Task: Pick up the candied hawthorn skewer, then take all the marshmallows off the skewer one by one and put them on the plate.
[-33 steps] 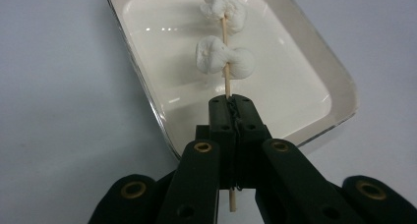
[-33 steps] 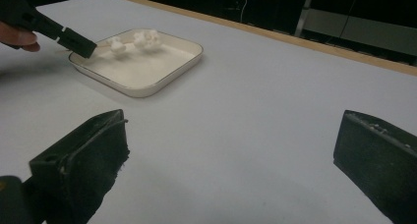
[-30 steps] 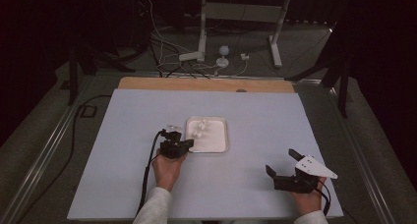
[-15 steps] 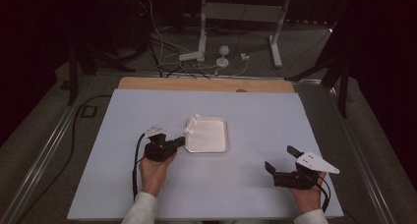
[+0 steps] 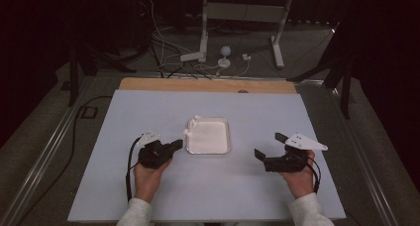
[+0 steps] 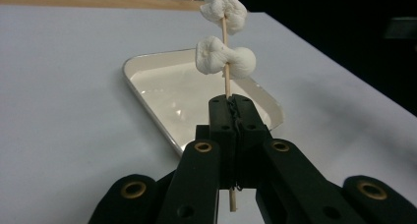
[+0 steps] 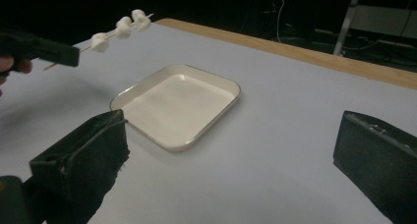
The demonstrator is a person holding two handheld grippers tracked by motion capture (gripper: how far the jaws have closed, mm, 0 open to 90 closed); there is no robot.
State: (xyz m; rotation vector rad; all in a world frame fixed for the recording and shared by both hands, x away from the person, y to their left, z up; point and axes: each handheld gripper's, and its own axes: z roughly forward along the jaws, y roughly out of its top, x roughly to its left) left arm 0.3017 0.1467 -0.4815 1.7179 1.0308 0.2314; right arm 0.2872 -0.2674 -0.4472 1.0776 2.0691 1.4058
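The wooden skewer (image 6: 226, 62) carries three white marshmallows (image 6: 225, 60) threaded along its upper part, and it is pinched near its lower end between the jaws of the left gripper (image 6: 231, 117), which are closed tight on the stick, a short stub showing below them; in the right gripper view the skewer (image 7: 105, 36) slants upward from that gripper, clear of the table and off the left rim of the tray; the tray (image 5: 225, 149), a shallow white rectangular dish with a thin metal edge, lies near the middle of the pale blue table (image 5: 148, 196) and looks bare inside, with nothing left in it that I can make out; the right gripper (image 5: 271, 147) hangs well apart to the right of the tray, its jaws standing wide with nothing between them; judging from this, the threading looks done, since the marshmallows sit on the stick and the tray holds no more; what seems left is to set the loaded skewer down or hand it on, perhaps back onto the tray, though the pictures do not settle which.
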